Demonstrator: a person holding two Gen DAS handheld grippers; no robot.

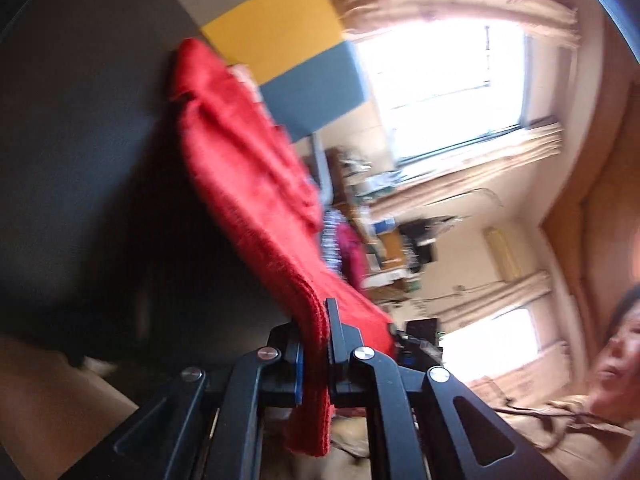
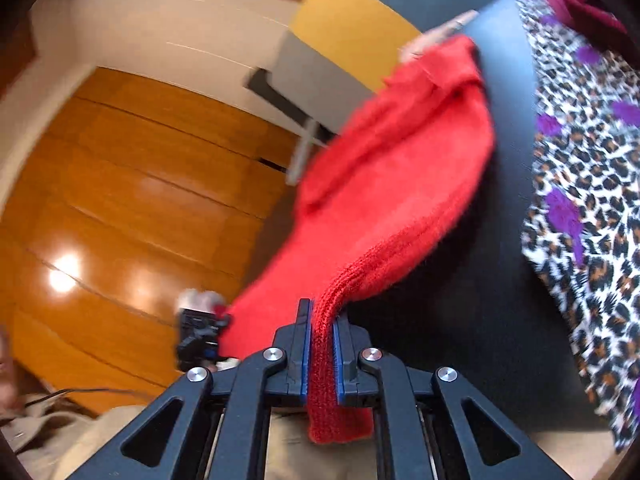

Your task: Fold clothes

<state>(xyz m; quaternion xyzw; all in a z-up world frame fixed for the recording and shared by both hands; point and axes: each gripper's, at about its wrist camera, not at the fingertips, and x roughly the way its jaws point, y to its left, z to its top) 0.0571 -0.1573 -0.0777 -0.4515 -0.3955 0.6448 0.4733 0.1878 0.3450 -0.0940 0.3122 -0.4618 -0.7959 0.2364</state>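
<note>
While no writing reads | left gripper (image 1: 316, 320), right gripper (image 2: 322, 316) each clamp red knit (image 2: 400, 168)

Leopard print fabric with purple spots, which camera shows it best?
The right wrist view: the leopard print fabric with purple spots spreads wide along its right side, beside the red knitted garment clamped in the right gripper. The left wrist view shows no leopard print that can be made out.

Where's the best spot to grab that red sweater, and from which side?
By its thick ribbed edge, as both grippers show. The red sweater is pinched at that edge by the right gripper and the left gripper, each coming in edge-on with a finger on either face. The doubled knit band there probably gives a firmer, flatter bite than the loose middle.
</note>
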